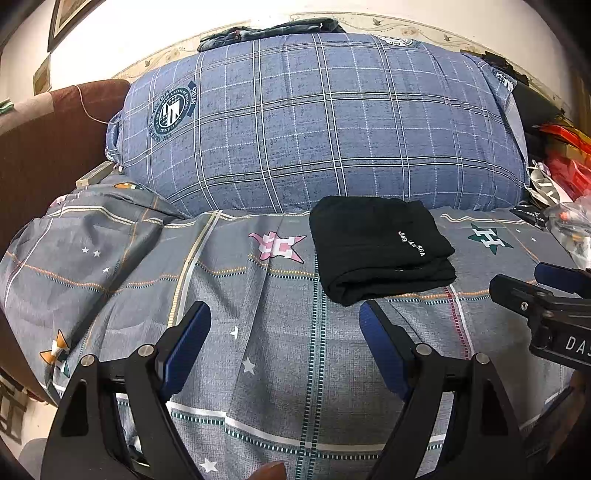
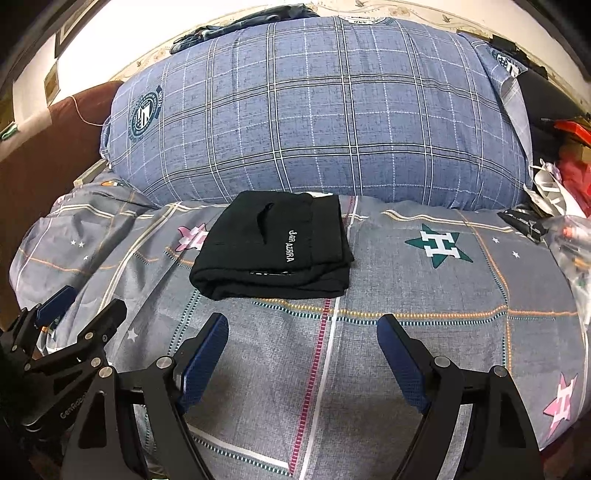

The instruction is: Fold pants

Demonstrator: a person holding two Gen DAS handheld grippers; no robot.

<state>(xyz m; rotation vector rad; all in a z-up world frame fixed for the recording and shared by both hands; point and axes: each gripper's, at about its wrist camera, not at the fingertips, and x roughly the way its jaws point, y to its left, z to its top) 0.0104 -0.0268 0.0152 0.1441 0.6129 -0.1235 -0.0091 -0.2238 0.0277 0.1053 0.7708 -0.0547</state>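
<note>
On the bed [image 2: 424, 350], which is covered by a grey checked sheet printed with stars, a pair of black pants [image 2: 273, 251] lies folded into a compact rectangle. White lettering runs along its top layer, and a pocket slit shows near its far edge. The pants sit toward the back of the sheet, just in front of a large blue plaid pillow [image 2: 314, 122] that fills the far side of the bed.

Nearer the viewer, the left hand-held gripper [image 1: 284, 321] hangs over bare sheet with its blue-padded jaws spread wide and nothing between them. The right hand-held gripper [image 2: 303, 332] does the same beside it, jaws wide and empty. Both stand short of the pants' near folded edge, not touching the cloth.

Dark clothing [image 1: 269, 31] rests on top of the pillow. A brown headboard [image 1: 48, 140] rises at the left, and red and white clutter [image 1: 565, 170] is heaped at the right edge of the bed.
</note>
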